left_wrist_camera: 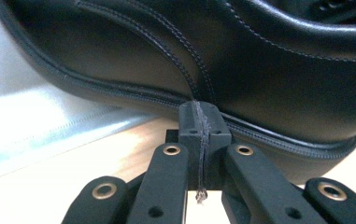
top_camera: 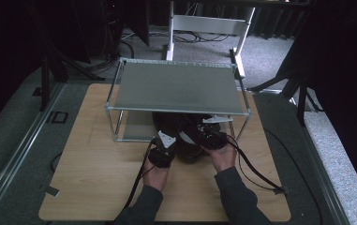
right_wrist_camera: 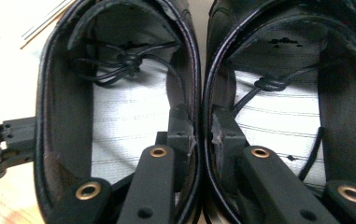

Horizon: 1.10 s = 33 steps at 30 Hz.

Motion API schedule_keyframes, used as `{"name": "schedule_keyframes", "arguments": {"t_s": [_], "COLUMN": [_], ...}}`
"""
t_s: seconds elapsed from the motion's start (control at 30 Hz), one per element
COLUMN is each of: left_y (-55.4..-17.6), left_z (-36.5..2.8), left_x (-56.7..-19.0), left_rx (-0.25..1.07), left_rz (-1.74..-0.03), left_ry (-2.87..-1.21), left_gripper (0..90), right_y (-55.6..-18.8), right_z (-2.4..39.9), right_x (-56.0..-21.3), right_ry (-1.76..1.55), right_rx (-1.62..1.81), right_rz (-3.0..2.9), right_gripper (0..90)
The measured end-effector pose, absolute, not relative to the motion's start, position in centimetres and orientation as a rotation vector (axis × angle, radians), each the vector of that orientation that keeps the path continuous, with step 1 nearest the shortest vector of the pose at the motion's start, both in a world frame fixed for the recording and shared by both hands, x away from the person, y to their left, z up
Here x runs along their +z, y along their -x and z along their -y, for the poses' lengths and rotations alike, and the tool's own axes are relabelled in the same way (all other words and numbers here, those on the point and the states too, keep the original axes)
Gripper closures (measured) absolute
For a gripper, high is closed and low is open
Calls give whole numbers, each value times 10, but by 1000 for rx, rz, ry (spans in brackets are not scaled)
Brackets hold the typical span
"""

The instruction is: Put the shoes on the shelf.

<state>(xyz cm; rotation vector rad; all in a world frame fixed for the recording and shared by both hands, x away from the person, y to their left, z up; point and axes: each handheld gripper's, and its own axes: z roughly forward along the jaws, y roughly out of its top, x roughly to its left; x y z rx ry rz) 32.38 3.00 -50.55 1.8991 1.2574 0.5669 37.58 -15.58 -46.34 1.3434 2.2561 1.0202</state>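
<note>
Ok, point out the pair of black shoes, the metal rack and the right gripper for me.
pair of black shoes (right_wrist_camera: 126,130), right gripper view, pale insole of one shoe.
metal rack (top_camera: 176,86), high view, its grey top shelf.
right gripper (right_wrist_camera: 202,126), right gripper view, between its fingertips.

no readable text, labels or numbers anywhere

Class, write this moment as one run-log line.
right gripper: shut on inner walls of both black shoes | left gripper: shut, empty, at shoe's sole edge | shelf rack: behind
</note>
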Motion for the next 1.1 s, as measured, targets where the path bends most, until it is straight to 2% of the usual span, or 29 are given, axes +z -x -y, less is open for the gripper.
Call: {"name": "schedule_keyframes", "arguments": {"t_s": [0.63,1.1], "left_y": [-370,-394], "left_z": [-23,-14], "left_x": [-514,-526], "left_rx": [668,829], "left_rz": [-1206,-1192], "left_ry": [-1868,-1849], "left_gripper": [900,900], "right_y": [-391,-403], "right_z": [152,144], "right_x": [-471,-488], "right_ry": [-1446,-1515], "right_rx": [1048,1091], "right_rz": [-2072,-1903], "right_gripper": [801,800]}}
